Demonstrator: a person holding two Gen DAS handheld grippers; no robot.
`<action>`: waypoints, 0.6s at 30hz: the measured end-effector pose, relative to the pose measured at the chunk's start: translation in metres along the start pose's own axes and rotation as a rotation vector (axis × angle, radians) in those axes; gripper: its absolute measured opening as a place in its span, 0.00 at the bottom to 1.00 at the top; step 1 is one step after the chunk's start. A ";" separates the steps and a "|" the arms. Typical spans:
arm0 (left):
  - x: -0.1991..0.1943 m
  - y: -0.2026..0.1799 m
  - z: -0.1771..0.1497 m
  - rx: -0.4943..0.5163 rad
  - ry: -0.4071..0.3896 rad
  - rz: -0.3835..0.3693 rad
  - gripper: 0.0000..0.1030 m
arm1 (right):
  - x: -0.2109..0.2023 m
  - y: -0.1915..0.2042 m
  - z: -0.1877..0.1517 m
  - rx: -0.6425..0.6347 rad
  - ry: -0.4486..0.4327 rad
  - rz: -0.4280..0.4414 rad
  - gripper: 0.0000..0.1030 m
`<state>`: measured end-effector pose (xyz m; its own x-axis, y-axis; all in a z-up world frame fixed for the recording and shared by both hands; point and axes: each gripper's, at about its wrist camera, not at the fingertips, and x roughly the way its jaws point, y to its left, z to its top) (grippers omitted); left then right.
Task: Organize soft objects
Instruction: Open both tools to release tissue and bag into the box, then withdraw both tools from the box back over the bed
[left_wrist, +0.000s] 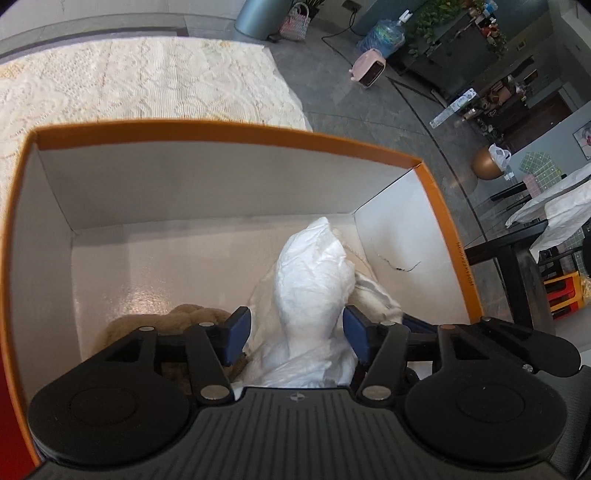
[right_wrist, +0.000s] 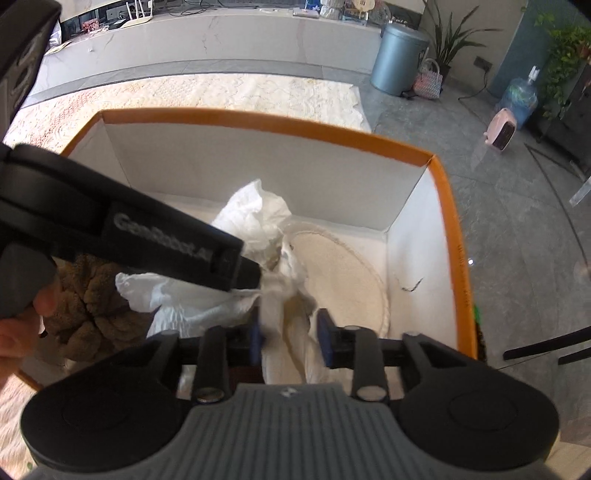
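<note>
While my left gripper (left_wrist: 297, 334) and right gripper (right_wrist: 290, 338) gape around crinkled white plastic (left_wrist: 314, 280) without pinching, a fuzzy brown cloth (right_wrist: 88, 299) sits half-hidden in the orange-rimmed box (left_wrist: 229, 134).

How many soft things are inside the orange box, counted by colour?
White, crinkly wrap: 1
Brown, fluffy cloth: 1
Cream, round mat: 1
Total in the box: 3
</note>
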<state>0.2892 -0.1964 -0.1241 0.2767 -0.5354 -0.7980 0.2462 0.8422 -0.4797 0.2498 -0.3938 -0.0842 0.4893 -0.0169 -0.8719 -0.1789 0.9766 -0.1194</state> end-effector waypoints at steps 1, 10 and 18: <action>-0.006 -0.001 -0.002 0.006 -0.012 0.001 0.69 | -0.004 0.001 0.000 -0.006 -0.005 -0.007 0.38; -0.076 -0.011 -0.030 0.080 -0.153 0.011 0.70 | -0.047 0.017 -0.011 -0.014 -0.062 -0.082 0.60; -0.143 -0.022 -0.069 0.175 -0.346 0.075 0.70 | -0.094 0.051 -0.032 0.037 -0.196 -0.052 0.63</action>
<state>0.1805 -0.1336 -0.0242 0.5896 -0.4881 -0.6435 0.3601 0.8720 -0.3315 0.1675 -0.3496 -0.0238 0.6543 -0.0287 -0.7557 -0.1198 0.9827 -0.1411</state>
